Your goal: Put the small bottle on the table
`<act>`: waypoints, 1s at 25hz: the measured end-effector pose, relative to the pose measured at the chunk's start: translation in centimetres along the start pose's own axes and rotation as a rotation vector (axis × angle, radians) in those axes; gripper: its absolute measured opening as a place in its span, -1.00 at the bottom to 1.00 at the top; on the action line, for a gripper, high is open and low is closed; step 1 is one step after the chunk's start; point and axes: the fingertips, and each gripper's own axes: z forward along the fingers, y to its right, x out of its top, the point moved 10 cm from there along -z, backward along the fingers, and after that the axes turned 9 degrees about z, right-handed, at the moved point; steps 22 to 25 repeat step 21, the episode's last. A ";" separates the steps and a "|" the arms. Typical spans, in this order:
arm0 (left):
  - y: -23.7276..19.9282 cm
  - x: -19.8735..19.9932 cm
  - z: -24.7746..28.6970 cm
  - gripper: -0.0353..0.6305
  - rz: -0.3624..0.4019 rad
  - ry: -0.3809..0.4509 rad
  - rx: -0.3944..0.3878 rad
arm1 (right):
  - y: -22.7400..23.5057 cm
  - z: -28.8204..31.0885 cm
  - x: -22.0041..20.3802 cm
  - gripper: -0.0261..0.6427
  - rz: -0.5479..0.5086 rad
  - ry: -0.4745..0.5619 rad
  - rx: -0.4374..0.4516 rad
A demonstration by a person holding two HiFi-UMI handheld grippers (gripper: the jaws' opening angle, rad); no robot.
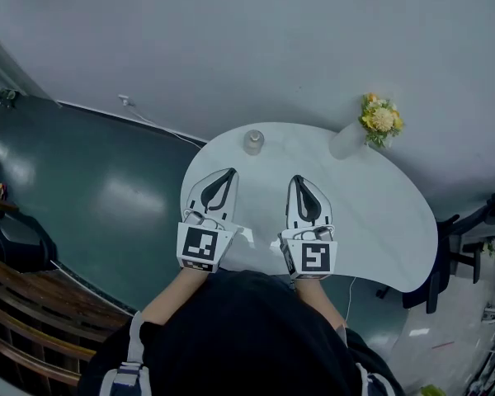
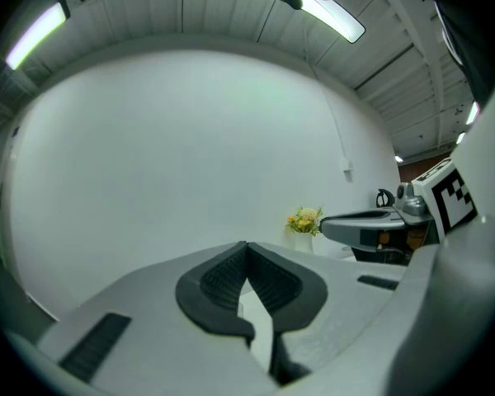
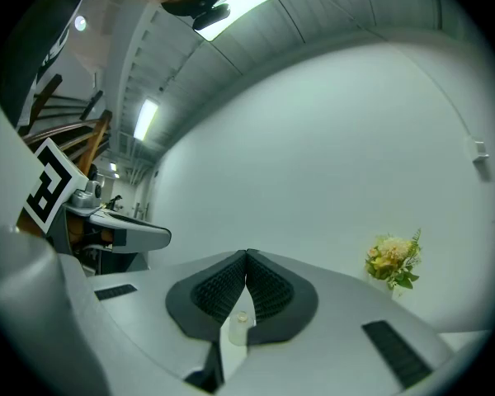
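**Small bottle upright on the white surface, both grippers shut and empty**

Head view: the small bottle (image 1: 253,141), clear and capped, stands upright near the far edge of the white, kidney-shaped surface (image 1: 379,221). It is ahead of the two grippers and roughly between their lines, touching neither.

The left gripper (image 1: 229,172) and the right gripper (image 1: 298,179) are held side by side above the near part of the surface, both pointing away from the person. In each gripper view the ribbed black jaws meet at their tips and hold nothing. In the right gripper view the bottle shows only through the slit below the closed tips, standing on the surface beyond them.

The only printed marks that can be made out are the black-and-white square patterns on the left marker cube (image 1: 202,247) and the right marker cube (image 1: 314,257). They carry no letters.

A pale vase (image 1: 346,140) with yellow and cream flowers (image 1: 380,120) stands at the far right of the surface, well apart from the bottle.

A plain white wall (image 1: 272,40) rises behind the surface. On the dark green floor (image 1: 91,188) a white cable (image 1: 153,122) runs from the wall towards the surface. A black chair (image 1: 450,254) stands at the right end, and brown wooden slats (image 1: 25,320) lie at the lower left. Nothing stands between the grippers and the bottle.
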 end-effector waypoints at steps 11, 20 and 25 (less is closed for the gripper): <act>0.0 -0.5 -0.3 -0.87 0.001 0.000 -0.011 | -0.4 0.0 -0.4 -0.86 0.006 0.027 0.008; -0.4 -0.4 0.4 -0.87 0.009 0.007 -0.010 | 0.0 0.6 -0.2 -0.86 0.000 -0.003 0.006; -0.5 -0.4 0.5 -0.87 0.010 0.009 -0.010 | 0.0 0.7 -0.1 -0.86 0.002 -0.011 0.005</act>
